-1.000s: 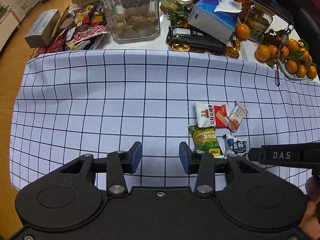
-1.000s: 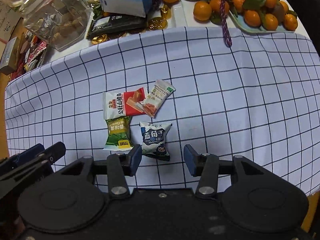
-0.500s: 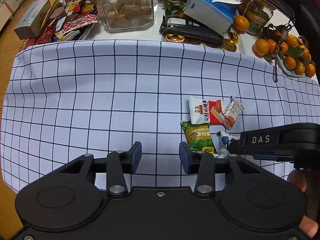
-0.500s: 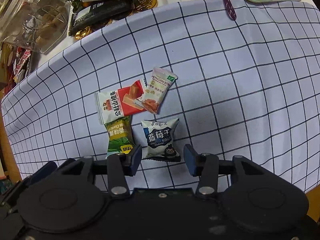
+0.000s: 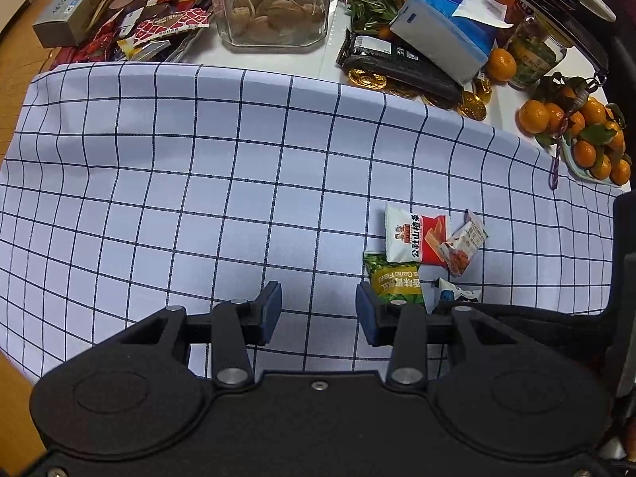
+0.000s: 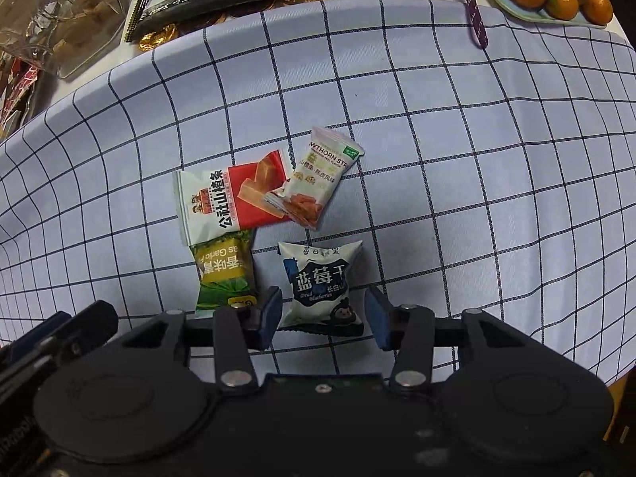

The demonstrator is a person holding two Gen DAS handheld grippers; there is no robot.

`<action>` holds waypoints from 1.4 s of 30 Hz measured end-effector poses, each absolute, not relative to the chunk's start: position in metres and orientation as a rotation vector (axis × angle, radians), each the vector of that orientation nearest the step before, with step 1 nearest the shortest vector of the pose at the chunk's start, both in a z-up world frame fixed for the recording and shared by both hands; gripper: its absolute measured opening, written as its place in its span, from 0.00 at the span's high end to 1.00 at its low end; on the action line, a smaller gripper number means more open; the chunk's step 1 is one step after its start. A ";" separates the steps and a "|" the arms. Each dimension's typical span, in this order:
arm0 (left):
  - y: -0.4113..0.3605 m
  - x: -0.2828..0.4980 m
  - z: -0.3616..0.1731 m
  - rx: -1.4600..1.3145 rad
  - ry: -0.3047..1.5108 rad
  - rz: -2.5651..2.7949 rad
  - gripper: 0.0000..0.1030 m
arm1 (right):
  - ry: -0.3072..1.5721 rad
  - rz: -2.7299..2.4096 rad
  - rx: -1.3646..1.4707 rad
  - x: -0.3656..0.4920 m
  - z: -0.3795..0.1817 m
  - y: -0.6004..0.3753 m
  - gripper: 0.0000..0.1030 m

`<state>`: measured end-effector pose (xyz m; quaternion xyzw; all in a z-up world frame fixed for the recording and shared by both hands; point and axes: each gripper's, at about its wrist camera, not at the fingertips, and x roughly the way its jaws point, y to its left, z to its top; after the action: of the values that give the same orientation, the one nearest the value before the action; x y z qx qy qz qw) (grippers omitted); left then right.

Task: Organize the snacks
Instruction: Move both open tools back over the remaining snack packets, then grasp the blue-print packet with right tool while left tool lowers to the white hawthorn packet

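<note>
Four snack packets: lying in a loose cluster on the checked cloth (image 6: pixel 457 183) that covers the near part of the tabletop.
Blueberry packet (image 6: pixel 320 284): white and blue, nearest the right tongs, flat on the cloth, its lower edge between the two blue pads.
Green packet (image 6: pixel 224 272): just left of the blueberry packet, its top edge tucked under the red-and-white packet.
Red-and-white packet (image 6: pixel 232 202): behind the green one, its right end overlapped by the hawthorn packet.
Hawthorn packet (image 6: pixel 318 177): tilted, farthest back in the cluster.
Right tongs (image 6: pixel 322 318): apart, one pad on each side of the blueberry packet; whether the pads touch it cannot be told.
Left tongs (image 5: pixel 318 312): apart, holding nothing, over bare cloth just left of the green packet (image 5: pixel 395 280).
Beyond the cloth: a glass jar (image 5: pixel 274 0) of nuts, a blue tissue box (image 5: pixel 445 31), gold coins (image 5: pixel 367 78), a dish of small oranges (image 5: pixel 596 147) and a heap of wrapped sweets (image 5: pixel 151 24).
</note>
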<state>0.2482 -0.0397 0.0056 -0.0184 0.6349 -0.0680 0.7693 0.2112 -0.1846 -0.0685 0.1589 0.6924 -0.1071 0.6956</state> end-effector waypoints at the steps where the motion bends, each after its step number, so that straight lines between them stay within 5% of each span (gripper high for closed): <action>1: -0.040 0.249 0.005 -0.042 1.380 -0.147 0.52 | 1.550 -0.242 0.352 0.211 -0.072 -0.183 0.57; 7: -0.043 0.252 0.003 -0.050 1.385 -0.147 0.52 | 1.598 -0.232 0.380 0.214 -0.085 -0.186 0.65; 42: -0.101 0.275 -0.033 -0.060 1.356 -0.144 0.53 | 1.573 -0.270 0.495 0.190 -0.044 -0.252 0.69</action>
<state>0.2751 -0.1008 -0.0332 -0.0277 0.6268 -0.0665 0.7759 0.1903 -0.2517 -0.0444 0.2198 0.6982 -0.1196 0.6707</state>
